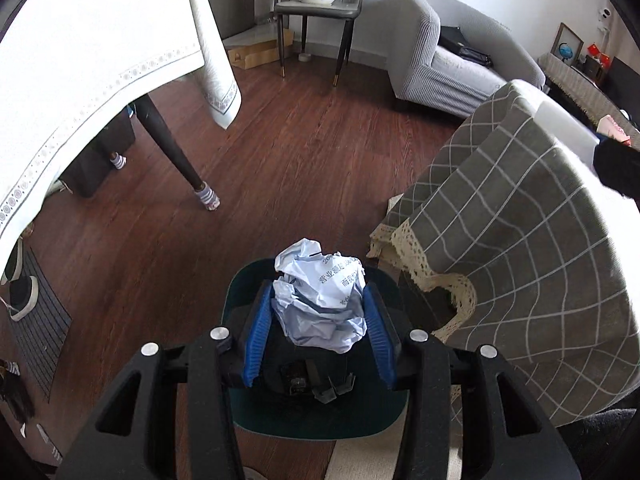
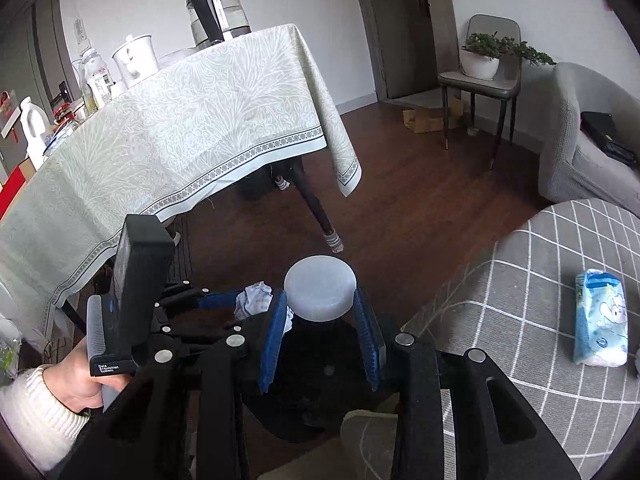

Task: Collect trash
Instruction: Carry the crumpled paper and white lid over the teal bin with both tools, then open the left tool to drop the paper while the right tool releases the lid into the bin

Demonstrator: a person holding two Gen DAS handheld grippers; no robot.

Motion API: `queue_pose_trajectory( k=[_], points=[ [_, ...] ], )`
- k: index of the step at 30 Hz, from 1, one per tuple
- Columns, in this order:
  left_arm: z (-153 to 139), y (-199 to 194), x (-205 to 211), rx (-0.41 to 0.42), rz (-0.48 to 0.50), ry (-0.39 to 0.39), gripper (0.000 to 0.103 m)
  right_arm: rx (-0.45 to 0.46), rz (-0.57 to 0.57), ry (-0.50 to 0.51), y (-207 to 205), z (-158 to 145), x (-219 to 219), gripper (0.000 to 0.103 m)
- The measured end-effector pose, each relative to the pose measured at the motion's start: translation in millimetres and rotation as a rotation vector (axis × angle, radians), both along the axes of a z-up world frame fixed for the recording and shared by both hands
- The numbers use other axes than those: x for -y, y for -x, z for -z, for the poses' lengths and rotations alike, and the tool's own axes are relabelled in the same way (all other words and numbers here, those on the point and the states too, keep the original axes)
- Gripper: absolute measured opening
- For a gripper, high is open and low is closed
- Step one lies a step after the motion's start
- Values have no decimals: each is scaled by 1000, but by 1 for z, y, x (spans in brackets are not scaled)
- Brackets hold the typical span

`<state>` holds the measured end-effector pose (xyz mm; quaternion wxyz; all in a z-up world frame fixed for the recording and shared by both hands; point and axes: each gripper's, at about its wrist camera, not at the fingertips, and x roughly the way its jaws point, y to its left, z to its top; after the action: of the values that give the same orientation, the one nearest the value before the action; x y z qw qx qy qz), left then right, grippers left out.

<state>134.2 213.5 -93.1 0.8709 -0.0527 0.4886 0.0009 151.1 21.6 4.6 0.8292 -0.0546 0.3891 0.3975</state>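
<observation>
My left gripper [image 1: 318,312] is shut on a crumpled white paper ball [image 1: 320,296] with printed text and holds it right above a dark trash bin [image 1: 320,412] on the floor. The paper ball also shows in the right wrist view [image 2: 254,300], between the left gripper's blue fingers. My right gripper [image 2: 320,320] is shut on a round translucent white lid or cap [image 2: 320,288] and holds it above the same dark bin [image 2: 320,392]. Both grippers hang side by side over the bin.
A table with a pale cloth [image 2: 180,140] stands left, its leg [image 2: 320,216] near the bin. A low table with grey checked cloth [image 2: 540,300] is at right and carries a tissue pack [image 2: 600,320]. A grey sofa [image 1: 460,60] and a chair with a plant [image 1: 320,4] stand behind.
</observation>
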Motion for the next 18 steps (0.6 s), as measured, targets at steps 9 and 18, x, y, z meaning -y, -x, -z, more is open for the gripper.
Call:
queue_pose_trajectory(
  k=[9,18],
  points=[
    [60,5,-13,-192,6,-15,48,-25,-35,24,1,15,-40,35],
    [87,13,-25,-287,9,-4,54,-53,-41,59,-4,33,-65,35]
  ],
)
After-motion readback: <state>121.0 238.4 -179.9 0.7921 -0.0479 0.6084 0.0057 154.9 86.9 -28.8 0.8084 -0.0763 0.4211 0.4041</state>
